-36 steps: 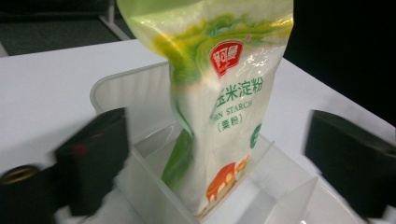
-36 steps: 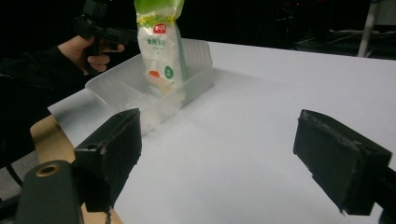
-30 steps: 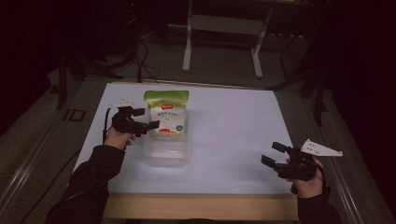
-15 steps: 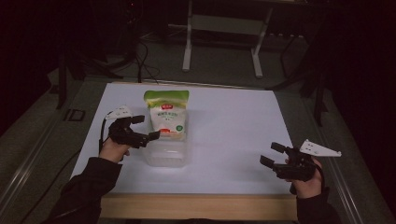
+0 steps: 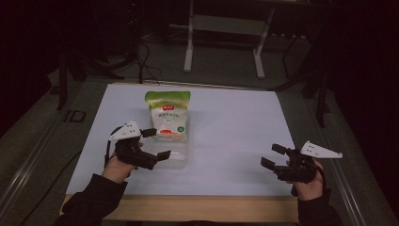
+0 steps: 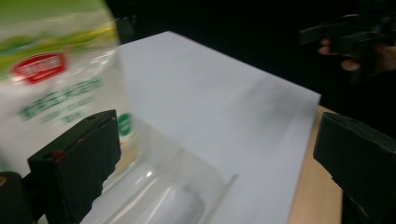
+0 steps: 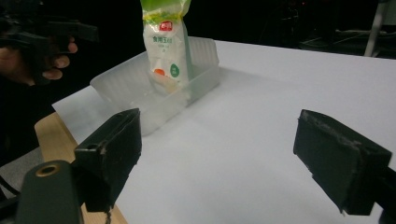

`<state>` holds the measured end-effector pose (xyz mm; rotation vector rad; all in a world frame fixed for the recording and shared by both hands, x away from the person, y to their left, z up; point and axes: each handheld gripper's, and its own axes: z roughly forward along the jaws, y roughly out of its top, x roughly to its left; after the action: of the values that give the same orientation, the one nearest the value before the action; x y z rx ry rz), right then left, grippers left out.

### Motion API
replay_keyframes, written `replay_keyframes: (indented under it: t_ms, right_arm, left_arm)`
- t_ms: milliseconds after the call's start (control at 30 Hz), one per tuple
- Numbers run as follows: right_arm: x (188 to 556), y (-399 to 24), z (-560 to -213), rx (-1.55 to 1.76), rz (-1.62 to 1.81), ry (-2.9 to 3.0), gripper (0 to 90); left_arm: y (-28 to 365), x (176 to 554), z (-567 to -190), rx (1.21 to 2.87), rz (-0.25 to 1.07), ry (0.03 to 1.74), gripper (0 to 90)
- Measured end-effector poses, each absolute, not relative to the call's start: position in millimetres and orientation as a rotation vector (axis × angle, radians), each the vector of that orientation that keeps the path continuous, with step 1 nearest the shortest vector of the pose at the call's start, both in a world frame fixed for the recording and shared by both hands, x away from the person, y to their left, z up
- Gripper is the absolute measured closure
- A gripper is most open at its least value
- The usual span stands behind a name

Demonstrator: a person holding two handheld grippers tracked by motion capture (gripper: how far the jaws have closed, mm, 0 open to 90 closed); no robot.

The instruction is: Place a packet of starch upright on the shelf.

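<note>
beside clear tub (image 5: 176,157), upright bag (image 5: 168,115)

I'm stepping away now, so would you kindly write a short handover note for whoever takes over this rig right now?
Left gripper: open, at the near left side of the clear plastic container, holding nothing.
Right gripper: open, resting at the near right of the white table, well apart from the work.
Bag: stands upright in the far end of the container.
Done: bag is in the container.
Left: probably gripping or moving the container; no lid in sight.
</note>
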<state>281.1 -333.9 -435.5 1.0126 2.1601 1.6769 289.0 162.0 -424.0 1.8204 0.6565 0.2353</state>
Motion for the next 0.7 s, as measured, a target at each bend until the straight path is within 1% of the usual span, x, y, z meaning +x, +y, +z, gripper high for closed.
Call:
replay_keyframes:
  t_ms: [400, 700]
  right_arm:
    - [281, -328, -441, 1.008, 1.673, 2.187, 15.0]
    - [281, -324, -444, 1.001, 1.655, 2.205, 14.5]
  left_arm:
    - [114, 271, -429, 1.835, 0.128, 0.543, 1.2]
    - [84, 268, -441, 1.876, 0.099, 0.473, 1.2]
